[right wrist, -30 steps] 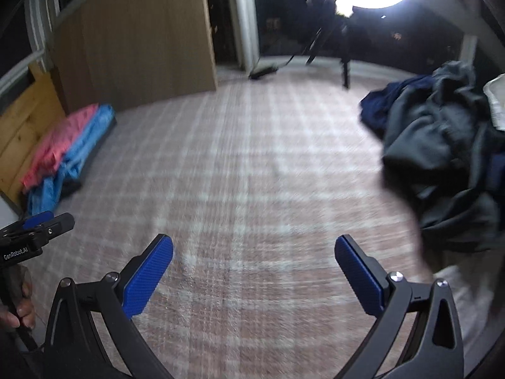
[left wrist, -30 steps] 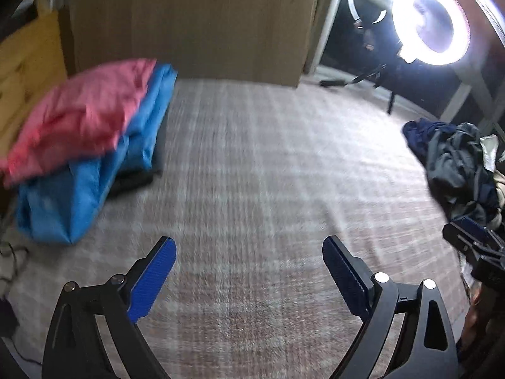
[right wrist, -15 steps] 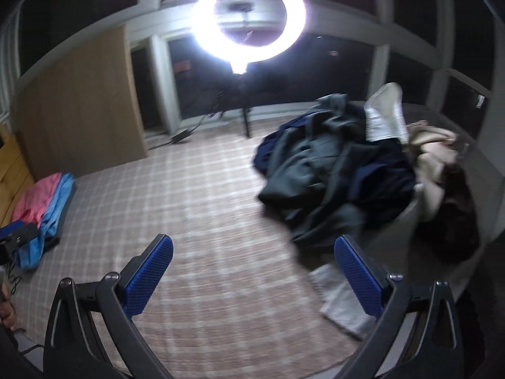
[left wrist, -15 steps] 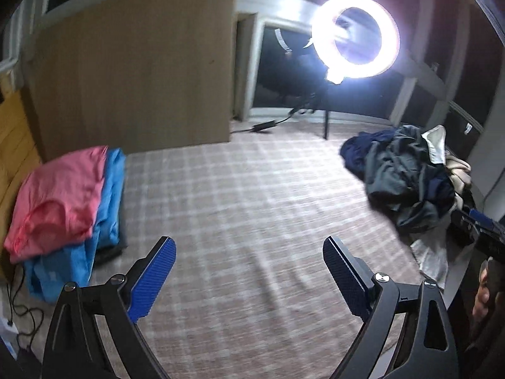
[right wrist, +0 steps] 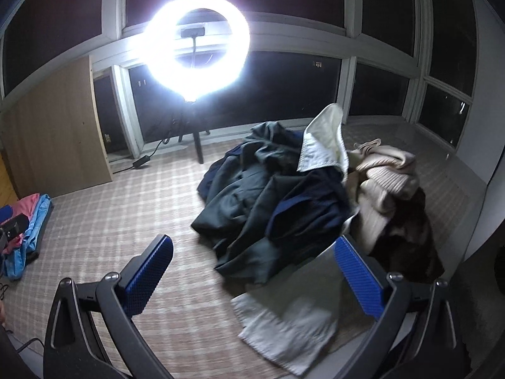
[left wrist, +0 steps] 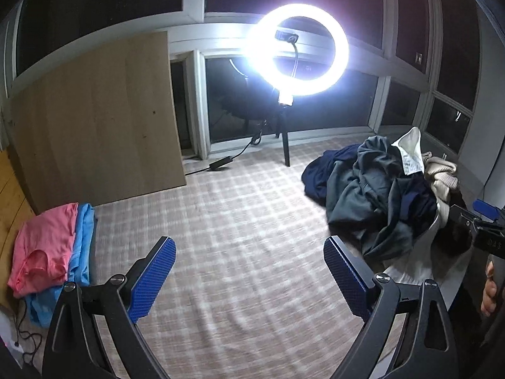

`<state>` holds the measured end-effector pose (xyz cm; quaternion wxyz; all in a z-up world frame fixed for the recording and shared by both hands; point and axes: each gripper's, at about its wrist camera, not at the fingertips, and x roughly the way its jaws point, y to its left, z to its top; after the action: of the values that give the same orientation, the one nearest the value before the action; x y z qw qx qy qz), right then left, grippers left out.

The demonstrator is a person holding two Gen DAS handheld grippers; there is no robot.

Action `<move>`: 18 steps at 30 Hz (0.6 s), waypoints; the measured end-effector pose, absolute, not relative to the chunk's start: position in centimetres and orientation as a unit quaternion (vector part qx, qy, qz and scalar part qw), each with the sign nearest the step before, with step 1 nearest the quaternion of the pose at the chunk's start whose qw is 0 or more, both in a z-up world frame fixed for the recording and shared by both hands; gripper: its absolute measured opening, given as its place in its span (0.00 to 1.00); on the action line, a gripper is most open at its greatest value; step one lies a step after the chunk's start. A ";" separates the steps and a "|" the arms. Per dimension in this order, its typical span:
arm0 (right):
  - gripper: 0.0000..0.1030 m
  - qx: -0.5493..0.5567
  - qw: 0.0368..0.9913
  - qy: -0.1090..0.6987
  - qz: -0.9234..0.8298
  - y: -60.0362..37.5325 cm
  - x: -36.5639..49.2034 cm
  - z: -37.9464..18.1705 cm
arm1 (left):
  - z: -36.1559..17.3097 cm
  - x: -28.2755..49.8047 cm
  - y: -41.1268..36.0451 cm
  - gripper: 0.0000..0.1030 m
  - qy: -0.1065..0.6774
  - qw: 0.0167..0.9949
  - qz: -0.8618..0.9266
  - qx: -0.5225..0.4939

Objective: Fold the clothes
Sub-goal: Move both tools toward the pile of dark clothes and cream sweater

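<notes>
Left gripper [left wrist: 249, 271] hangs wide apart over bare checked blanket [left wrist: 236, 221]; right gripper [right wrist: 252, 271] gapes too, holding nothing, the clothes heap [right wrist: 284, 195] just ahead, folded stack [left wrist: 47, 252] far left.

A lit ring light [left wrist: 296, 50] stands before dark windows [right wrist: 378, 91], beside a wooden panel [left wrist: 94, 120] on plaid flooring [left wrist: 236, 221].

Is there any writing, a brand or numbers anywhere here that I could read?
Right gripper: pale marks on its black body, perhaps digits, too blurred to read.
Left gripper: no writing shows.
Clothes pile, pink shirt, ring light: no text or label visible.
</notes>
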<state>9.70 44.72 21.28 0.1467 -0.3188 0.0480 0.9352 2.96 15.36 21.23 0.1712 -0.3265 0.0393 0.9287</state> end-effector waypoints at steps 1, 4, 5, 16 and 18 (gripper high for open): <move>1.00 -0.315 0.149 0.045 0.936 45.2 9.8 21.5 | 21.5 3.1 15.6 0.92 0.041 0.167 0.930 -0.324; 1.00 -0.308 0.148 0.043 0.939 46.3 9.6 22.1 | 22.1 3.5 15.9 0.93 0.047 0.152 0.934 -0.319; 1.00 -0.306 0.148 0.043 0.939 46.5 9.6 22.2 | 22.3 3.7 15.8 0.93 0.050 0.147 0.935 -0.318; 1.00 -0.294 0.126 0.023 0.947 45.9 8.7 22.7 | 23.6 5.0 13.4 0.95 0.045 0.092 0.943 -0.316; 1.00 -0.293 0.124 0.021 0.948 45.6 8.6 22.7 | 23.6 5.3 13.3 0.95 0.047 0.086 0.943 -0.317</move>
<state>8.60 45.62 22.73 0.1239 -0.2925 0.0215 0.9480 5.28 13.32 23.64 0.0864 -0.3170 0.0471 0.9433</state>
